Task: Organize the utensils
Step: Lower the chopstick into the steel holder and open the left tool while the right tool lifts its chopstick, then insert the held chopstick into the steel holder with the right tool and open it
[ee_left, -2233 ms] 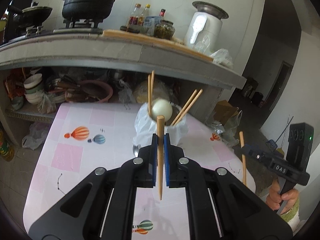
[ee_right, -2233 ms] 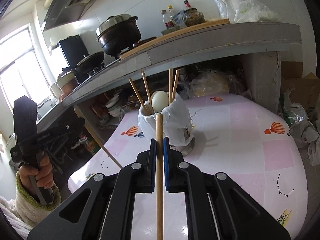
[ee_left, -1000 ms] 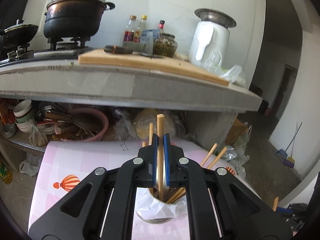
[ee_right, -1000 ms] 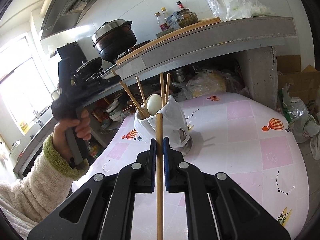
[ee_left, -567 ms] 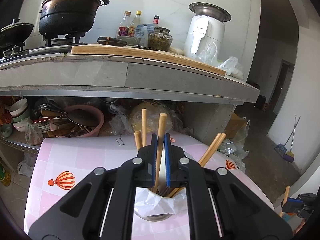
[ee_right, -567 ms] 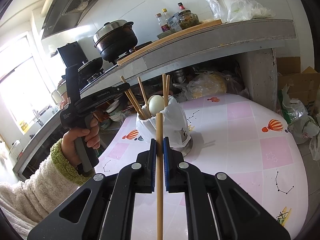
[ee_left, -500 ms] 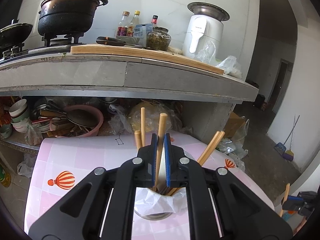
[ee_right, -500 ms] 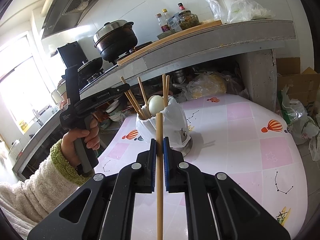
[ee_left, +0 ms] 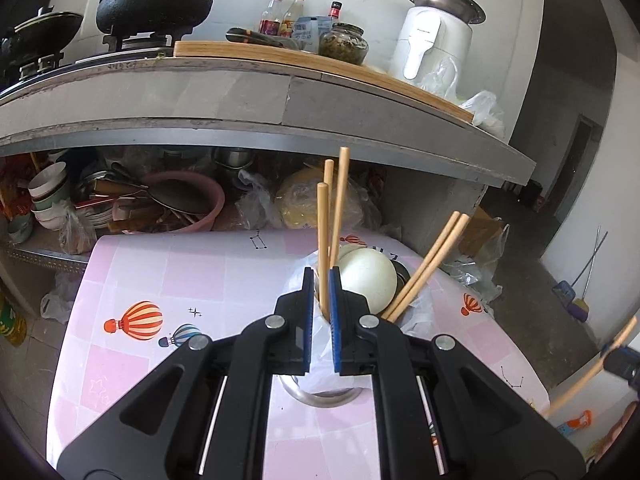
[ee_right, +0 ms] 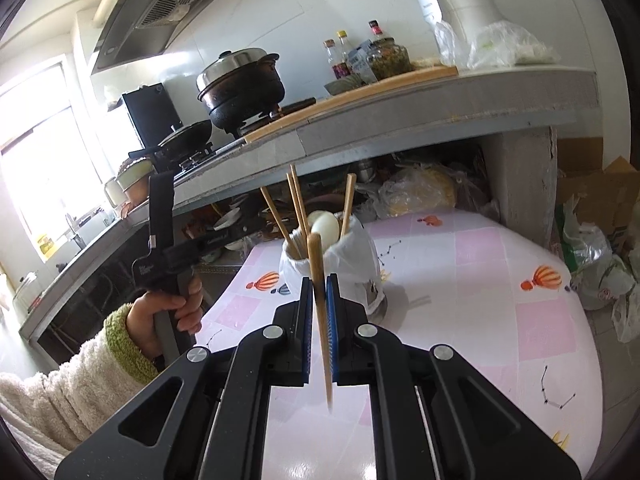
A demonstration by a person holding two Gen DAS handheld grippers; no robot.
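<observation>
The left tool (ee_left: 320, 280) is hovering over a metal holder (ee_left: 324, 394) lined with a white plastic bag on the pink patterned worktop (ee_left: 168, 272). Its jaws have just been opening and are standing slightly apart, no longer pinching the chopstick (ee_left: 322, 236) that is standing in the holder among other chopsticks and a pale egg-shaped thing (ee_left: 368, 280). The right tool (ee_right: 319, 288) is pinching another chopstick (ee_right: 320, 312), upright, short of the holder.
</observation>
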